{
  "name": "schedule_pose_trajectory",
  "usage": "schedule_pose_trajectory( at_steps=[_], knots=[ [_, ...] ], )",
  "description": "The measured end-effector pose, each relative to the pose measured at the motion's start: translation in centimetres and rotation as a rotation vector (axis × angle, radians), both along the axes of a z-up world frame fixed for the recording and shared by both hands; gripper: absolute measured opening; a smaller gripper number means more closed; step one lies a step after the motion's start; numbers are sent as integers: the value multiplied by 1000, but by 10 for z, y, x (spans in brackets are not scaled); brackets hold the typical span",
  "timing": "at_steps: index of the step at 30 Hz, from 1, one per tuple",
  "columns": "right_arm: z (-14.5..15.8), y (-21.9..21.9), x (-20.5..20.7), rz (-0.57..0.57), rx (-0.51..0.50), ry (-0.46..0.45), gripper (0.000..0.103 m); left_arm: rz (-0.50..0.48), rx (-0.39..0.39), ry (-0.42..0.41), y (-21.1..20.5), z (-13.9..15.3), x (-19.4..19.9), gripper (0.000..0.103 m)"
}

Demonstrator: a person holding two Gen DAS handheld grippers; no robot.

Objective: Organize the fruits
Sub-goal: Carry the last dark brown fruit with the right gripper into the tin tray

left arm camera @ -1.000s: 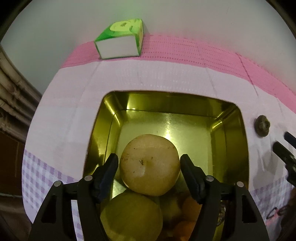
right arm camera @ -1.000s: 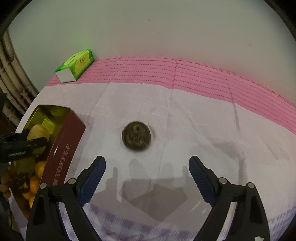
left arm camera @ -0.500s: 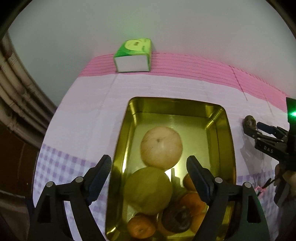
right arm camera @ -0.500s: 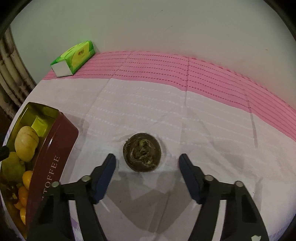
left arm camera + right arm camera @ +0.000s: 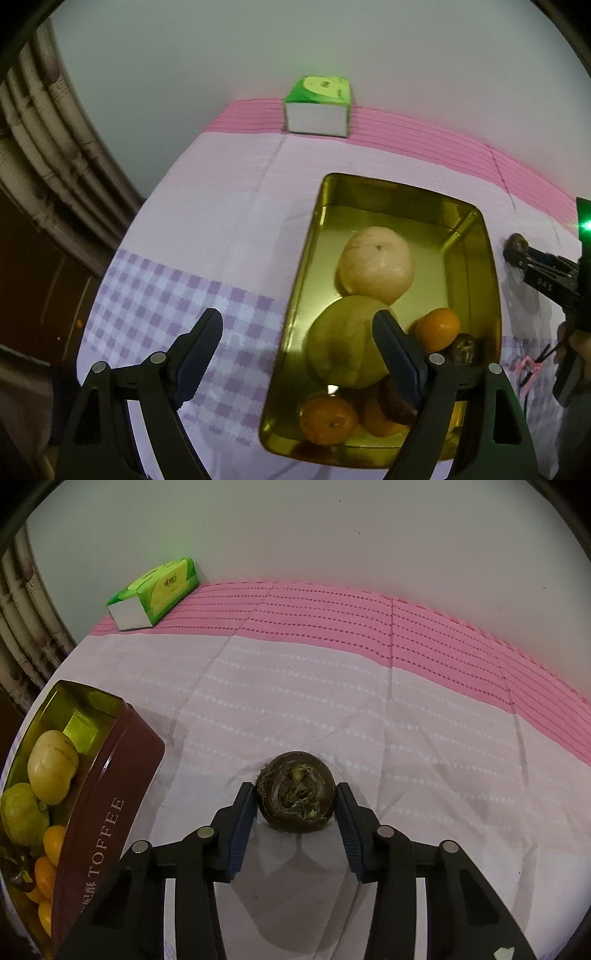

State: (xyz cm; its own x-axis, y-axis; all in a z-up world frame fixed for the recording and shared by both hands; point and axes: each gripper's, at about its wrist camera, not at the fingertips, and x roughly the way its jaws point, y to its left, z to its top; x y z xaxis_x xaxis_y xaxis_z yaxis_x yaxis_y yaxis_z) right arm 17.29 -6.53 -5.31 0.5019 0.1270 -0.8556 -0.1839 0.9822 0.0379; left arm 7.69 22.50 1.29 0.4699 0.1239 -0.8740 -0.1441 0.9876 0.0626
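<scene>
- The left gripper [image 5: 297, 341] hangs with its jaws wide apart and holds nothing, above the near edge of the toffee tin [image 5: 107, 775].
- The tin already holds a pear [image 5: 375, 264], oranges and other fruit.
- The right gripper [image 5: 295, 801] has both pads against the dark water chestnut [image 5: 296, 797], which sits on the tablecloth [image 5: 332, 701] right of the tin.
- I judge the grasp is in hand; next comes a lift and a carry left, over the tin wall.

The open left gripper [image 5: 297, 339] is held over a gold tin [image 5: 314, 266] of fruit, beside what may be pears [image 5: 375, 264]
</scene>
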Motion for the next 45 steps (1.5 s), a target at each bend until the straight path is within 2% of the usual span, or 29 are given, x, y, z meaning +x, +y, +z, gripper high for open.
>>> schedule_pose_trajectory(
  at_steps=[5,10,15,20,29,45],
  knots=[
    [9,5,-7,9,-6,-10,41,3,9,-4,0,1,-6,83],
    [38,18,-19,46,23,-56,41,-6,23,-19,-3,4,-9,83],
    [64,46,-37,120,64,-89,41,0,35,-26,-1,7,-14,84],
    [77,81,-54,210,85,-96,41,7,36,-28,2,9,-21,84],
    [74,123,-76,313,77,-69,41,20,47,-22,7,9,-30,85],
    [50,147,-87,346,37,-11,41,37,51,-15,14,9,-40,86]
  ],
)
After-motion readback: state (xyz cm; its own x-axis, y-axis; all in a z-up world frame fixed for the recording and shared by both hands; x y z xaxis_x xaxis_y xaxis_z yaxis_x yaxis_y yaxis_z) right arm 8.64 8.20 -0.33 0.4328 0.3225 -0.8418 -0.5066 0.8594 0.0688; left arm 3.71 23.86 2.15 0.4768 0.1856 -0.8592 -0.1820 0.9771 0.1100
